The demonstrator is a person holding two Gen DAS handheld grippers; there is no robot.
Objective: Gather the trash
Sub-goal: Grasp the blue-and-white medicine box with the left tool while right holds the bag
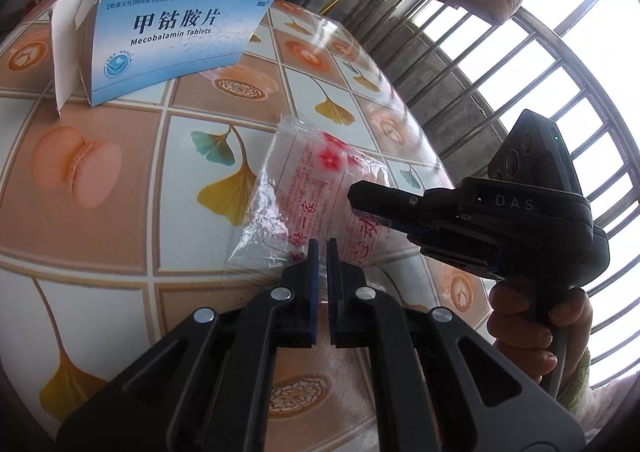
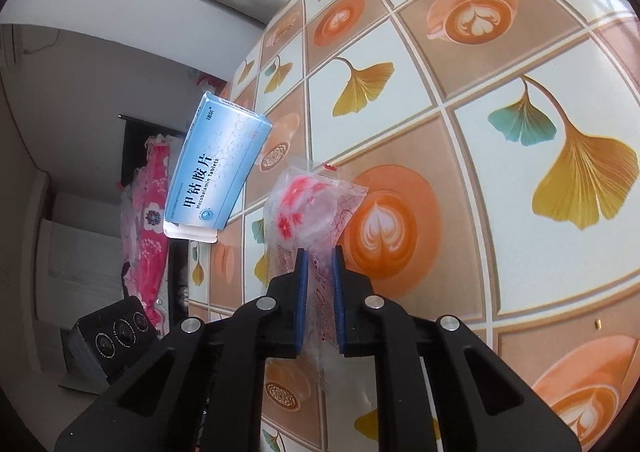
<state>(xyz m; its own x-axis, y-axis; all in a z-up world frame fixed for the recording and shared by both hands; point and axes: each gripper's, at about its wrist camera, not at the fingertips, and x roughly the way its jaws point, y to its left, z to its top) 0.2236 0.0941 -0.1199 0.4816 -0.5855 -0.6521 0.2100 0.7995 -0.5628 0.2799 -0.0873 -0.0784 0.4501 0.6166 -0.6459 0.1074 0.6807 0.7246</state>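
Wrapper: the clear wrapper (image 1: 320, 187) with red flowers lies on the bench (image 1: 120, 244), crumpled, partly raised off the cloth.
Left fingers: the left gripper (image 1: 322, 248) is almost closed at the wrapper's near edge; film seems to sit in the narrow gap, though I cannot tell how firmly it is caught.
Right fingers: the right gripper (image 2: 320, 256) is closed on the wrapper (image 2: 316, 211), its film running between the blue pads.
Risk, tearing: two grips on one thin film; if the hands pull apart, I judge it could rip or slip from the weaker hold.
Risk, slip: the film is slick and crinkled, so a shallow left pinch may let go on lifting.
Risk, box: the blue box (image 1: 168, 43) stands on its edge beyond the wrapper, flap open; a sweep that way could tip it.
Edges: right of the wrapper the bench edge is near, with window bars (image 1: 520, 63) past it; the box sits by the far edge.
Room: left of the wrapper the cloth is bare; upward looks clear.
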